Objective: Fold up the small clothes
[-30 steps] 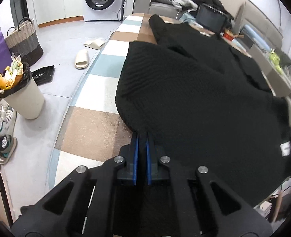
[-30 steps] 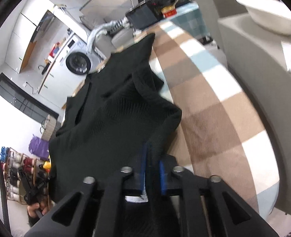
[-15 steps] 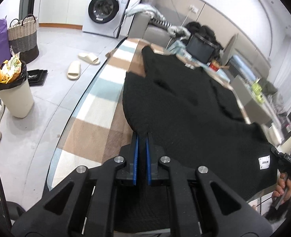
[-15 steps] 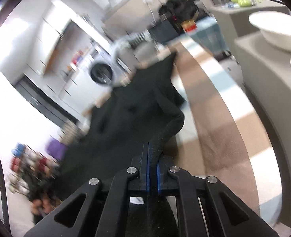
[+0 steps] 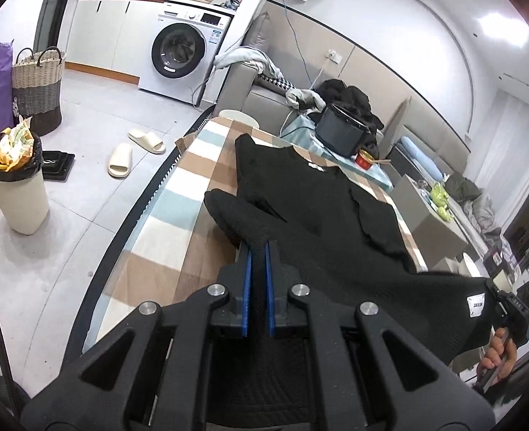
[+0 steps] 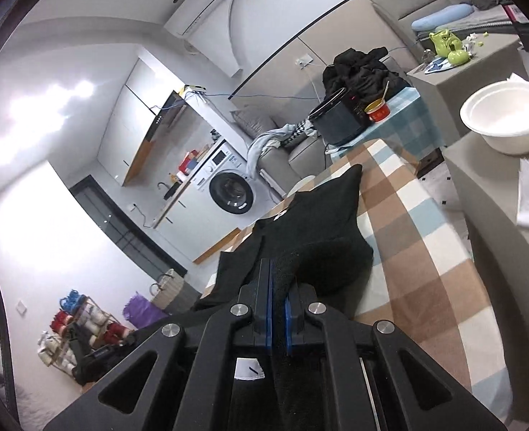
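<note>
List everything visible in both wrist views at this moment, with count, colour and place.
sweater: 1, black, near end lifted off the checked tablecloth
washing machine: 1, white, far wall
slippers: 2, cream, floor
bin: 1, cream, overfull, floor left
basket: 1, woven, floor left
bowl: 1, white, side counter
left tool: 1, black, blue pads, shut on sweater
right tool: 1, black, blue pads, shut on sweater

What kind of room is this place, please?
Probably a small lived-in apartment, laundry and living area together: a washing machine under a counter, a grey sofa piled with clothes, and a checked table.
</note>
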Demonstrator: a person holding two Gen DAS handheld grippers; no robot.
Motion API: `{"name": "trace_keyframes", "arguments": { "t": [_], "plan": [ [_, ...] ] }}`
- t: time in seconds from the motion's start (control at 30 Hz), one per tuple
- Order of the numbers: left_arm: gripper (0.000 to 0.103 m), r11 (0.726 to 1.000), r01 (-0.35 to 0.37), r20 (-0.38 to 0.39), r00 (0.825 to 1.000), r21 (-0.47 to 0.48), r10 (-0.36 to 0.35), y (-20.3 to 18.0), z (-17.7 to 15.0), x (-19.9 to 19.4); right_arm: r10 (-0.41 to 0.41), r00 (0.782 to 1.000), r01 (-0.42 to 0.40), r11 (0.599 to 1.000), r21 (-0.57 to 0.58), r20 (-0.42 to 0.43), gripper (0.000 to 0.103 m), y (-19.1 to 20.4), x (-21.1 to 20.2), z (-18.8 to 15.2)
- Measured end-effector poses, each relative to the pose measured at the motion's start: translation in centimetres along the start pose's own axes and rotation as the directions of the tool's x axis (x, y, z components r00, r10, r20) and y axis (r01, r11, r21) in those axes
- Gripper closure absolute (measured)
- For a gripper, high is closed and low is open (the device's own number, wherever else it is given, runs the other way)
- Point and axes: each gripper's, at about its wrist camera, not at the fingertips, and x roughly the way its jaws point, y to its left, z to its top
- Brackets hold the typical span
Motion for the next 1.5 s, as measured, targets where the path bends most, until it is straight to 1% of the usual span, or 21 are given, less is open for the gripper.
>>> {"name": "trace_keyframes", "arguments": {
  "t": [0.1, 0.2, 0.27, 0.37, 0.47, 0.5, 0.53, 0.6, 0.63, 0.67, 0.7, 0.77, 0.87, 0.97, 1.0, 1.03, 1.07, 1.13, 1.23, 1.43, 1.5],
  "plan": [
    [0.099, 1.000, -0.009, 0.010, 1.000, 0.002, 0.009, 0.1, 1.0, 1.6, -0.053, 0.999, 0.053, 0.999, -0.001, -0.004, 0.098, 0.0, 2.0, 0.9],
    [0.099, 1.000, -0.013, 0.021, 1.000, 0.002, 0.013, 0.2, 2.4, 4.0, -0.167, 0.986, 0.166, 0.985, -0.040, -0.022, 0.098, 0.2, 5.5, 2.4],
    [0.099, 1.000, -0.022, 0.032, 0.999, -0.008, 0.022, 0.4, 3.7, 6.1, -0.188, 0.982, 0.186, 0.981, -0.056, -0.032, 0.098, 0.3, 7.9, 3.5],
    [0.099, 0.998, -0.057, 0.030, 0.998, -0.032, 0.058, 1.0, 5.2, 9.6, -0.244, 0.968, 0.238, 0.967, -0.086, -0.059, 0.098, 0.3, 11.4, 4.9],
    [0.098, 0.992, -0.121, -0.013, 0.993, -0.035, 0.120, 1.9, 5.9, 13.7, -0.288, 0.952, 0.277, 0.955, -0.108, -0.101, 0.097, -0.7, 14.8, 5.7],
    [0.095, 0.987, -0.157, -0.045, 0.987, -0.031, 0.156, 2.3, 5.7, 15.3, -0.307, 0.944, 0.294, 0.949, -0.112, -0.121, 0.092, -1.4, 15.9, 5.8],
    [0.092, 0.981, -0.193, -0.082, 0.978, -0.028, 0.190, 2.8, 5.6, 16.8, -0.330, 0.929, 0.317, 0.943, -0.100, -0.165, 0.081, -2.5, 17.2, 5.8],
    [0.073, 0.971, -0.238, -0.132, 0.964, -0.029, 0.232, 3.6, 5.1, 18.3, -0.381, 0.886, 0.371, 0.924, -0.091, -0.262, 0.060, -4.6, 18.9, 5.5],
    [0.067, 0.969, -0.246, -0.138, 0.961, -0.036, 0.239, 3.9, 4.8, 18.6, -0.400, 0.874, 0.388, 0.916, -0.097, -0.278, 0.059, -5.0, 18.9, 5.2],
    [0.054, 0.968, -0.249, -0.139, 0.960, -0.040, 0.241, 4.1, 4.6, 18.8, -0.412, 0.867, 0.397, 0.911, -0.109, -0.281, 0.058, -5.3, 18.6, 4.9],
    [0.045, 0.967, -0.253, -0.136, 0.960, -0.040, 0.246, 4.3, 4.5, 19.0, -0.426, 0.859, 0.407, 0.905, -0.125, -0.284, 0.052, -5.5, 18.2, 4.5],
    [0.044, 0.964, -0.263, -0.141, 0.956, -0.025, 0.257, 4.3, 4.5, 20.1, -0.472, 0.832, 0.447, 0.881, -0.153, -0.291, 0.046, -6.2, 17.6, 3.9],
    [0.044, 0.970, -0.245, -0.167, 0.956, -0.007, 0.240, 3.6, 4.6, 22.4, -0.450, 0.831, 0.431, 0.893, -0.131, -0.326, 0.046, -7.5, 18.4, 3.5],
    [0.056, 0.963, -0.266, -0.172, 0.947, 0.051, 0.270, 2.2, 4.3, 24.5, -0.440, 0.824, 0.409, 0.898, -0.163, -0.357, 0.047, -7.1, 20.5, 3.1],
    [0.067, 0.962, -0.263, -0.182, 0.945, 0.066, 0.271, 1.8, 4.2, 25.3, -0.439, 0.821, 0.399, 0.898, -0.183, -0.365, 0.049, -6.6, 20.9, 2.8],
    [0.070, 0.962, -0.262, -0.197, 0.942, 0.079, 0.272, 1.5, 4.0, 25.8, -0.439, 0.814, 0.379, 0.898, -0.224, -0.380, 0.056, -6.1, 21.9, 2.4],
    [0.070, 0.955, -0.279, -0.194, 0.936, 0.097, 0.293, 1.1, 3.8, 26.2, -0.444, 0.810, 0.375, 0.894, -0.244, -0.383, 0.057, -5.8, 22.4, 2.2],
    [0.072, 0.939, -0.303, -0.179, 0.927, 0.164, 0.330, 0.0, 3.4, 26.5, -0.495, 0.784, 0.384, 0.861, -0.333, -0.375, 0.065, -4.8, 23.8, 1.6],
    [0.073, 0.930, -0.311, -0.180, 0.921, 0.194, 0.346, -0.3, 3.1, 26.3, -0.536, 0.756, 0.386, 0.829, -0.405, -0.376, 0.067, -4.0, 24.5, 1.0],
    [0.076, 0.942, -0.286, -0.218, 0.922, 0.174, 0.320, 0.3, 1.5, 23.7, -0.533, 0.742, 0.351, 0.826, -0.441, -0.406, 0.067, -3.6, 23.6, -0.3],
    [0.085, 0.947, -0.272, -0.250, 0.918, 0.172, 0.309, 0.5, 0.5, 22.8, -0.530, 0.742, 0.347, 0.828, -0.441, -0.410, 0.067, -3.2, 22.7, -0.8]
  ]
}}
